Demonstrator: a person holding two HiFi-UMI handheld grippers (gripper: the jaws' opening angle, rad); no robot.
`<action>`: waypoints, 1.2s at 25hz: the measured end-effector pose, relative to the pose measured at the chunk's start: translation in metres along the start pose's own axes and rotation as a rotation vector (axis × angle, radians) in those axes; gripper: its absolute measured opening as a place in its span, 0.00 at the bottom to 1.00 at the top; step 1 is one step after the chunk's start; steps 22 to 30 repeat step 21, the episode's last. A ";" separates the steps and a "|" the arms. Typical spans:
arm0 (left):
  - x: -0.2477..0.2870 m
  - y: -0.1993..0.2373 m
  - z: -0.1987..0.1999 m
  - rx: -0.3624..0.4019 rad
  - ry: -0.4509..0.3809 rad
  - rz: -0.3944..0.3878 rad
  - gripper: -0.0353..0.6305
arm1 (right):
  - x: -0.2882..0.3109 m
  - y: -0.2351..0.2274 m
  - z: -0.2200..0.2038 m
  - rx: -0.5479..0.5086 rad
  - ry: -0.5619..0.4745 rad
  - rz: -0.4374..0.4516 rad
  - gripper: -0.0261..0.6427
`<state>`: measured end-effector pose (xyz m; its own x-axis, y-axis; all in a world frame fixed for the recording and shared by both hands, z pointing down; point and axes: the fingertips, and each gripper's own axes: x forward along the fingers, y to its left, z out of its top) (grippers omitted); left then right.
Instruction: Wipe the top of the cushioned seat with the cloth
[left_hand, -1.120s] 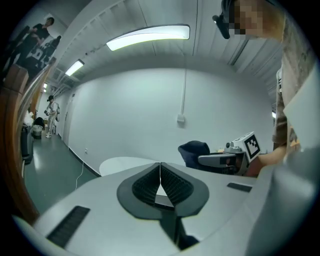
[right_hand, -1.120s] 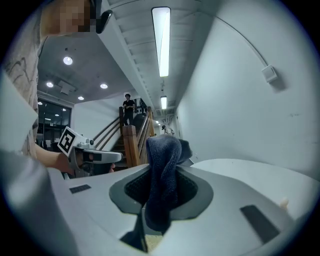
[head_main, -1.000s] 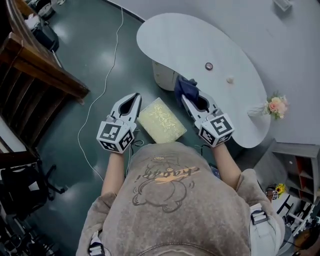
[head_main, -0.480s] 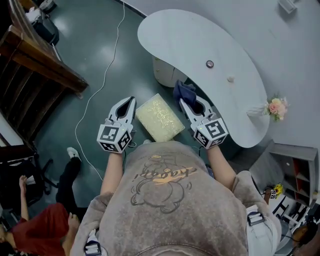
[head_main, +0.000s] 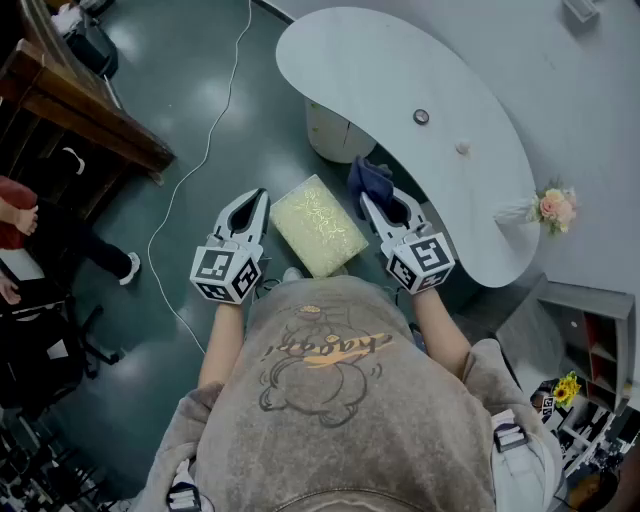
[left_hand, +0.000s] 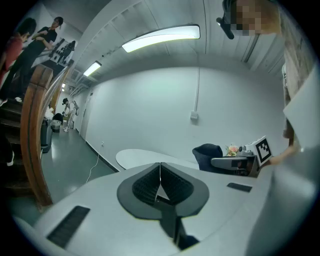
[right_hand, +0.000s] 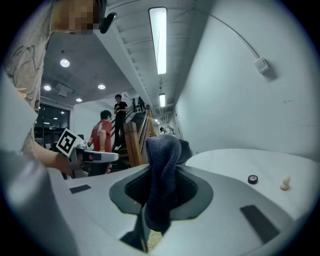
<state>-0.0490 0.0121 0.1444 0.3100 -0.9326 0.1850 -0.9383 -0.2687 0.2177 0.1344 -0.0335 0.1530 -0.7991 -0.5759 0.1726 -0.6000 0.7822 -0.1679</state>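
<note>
So at this point the right gripper had its jaws clamped on the cloth, a dark blue bunched-up thing that stuck up past the jaw tips and also drooped down between them in the right gripper view. The left gripper was carrying nothing, and in its own view the jaws were pressed right together with only a thin seam between them. The cushioned seat sat on the dark green floor between the two grippers, a pale yellow square with a faint pattern on top, turned corner-on to the person and close in front of them. The cloth hung off the seat's far right side, near the front edge of the white curved table, and I couldn't tell from the head view whether it touched the cushion. The left gripper was just beside the seat's left edge, not on it. On the table, toward its right edge, there was a small dark round thing and a little white knob-shaped thing, well apart from the cloth. A bunch of flowers sat at the table's far right end, and a white cable snaked over the floor off to the left.
</note>
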 end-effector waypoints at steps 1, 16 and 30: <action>-0.001 -0.001 -0.001 -0.002 0.000 0.002 0.08 | -0.001 0.001 0.000 0.000 -0.002 0.001 0.17; -0.011 -0.005 -0.006 -0.025 -0.003 0.016 0.08 | -0.009 0.010 0.001 -0.016 -0.009 0.012 0.17; -0.011 -0.006 -0.006 -0.026 -0.001 0.011 0.08 | -0.009 0.010 0.001 -0.014 -0.006 0.008 0.17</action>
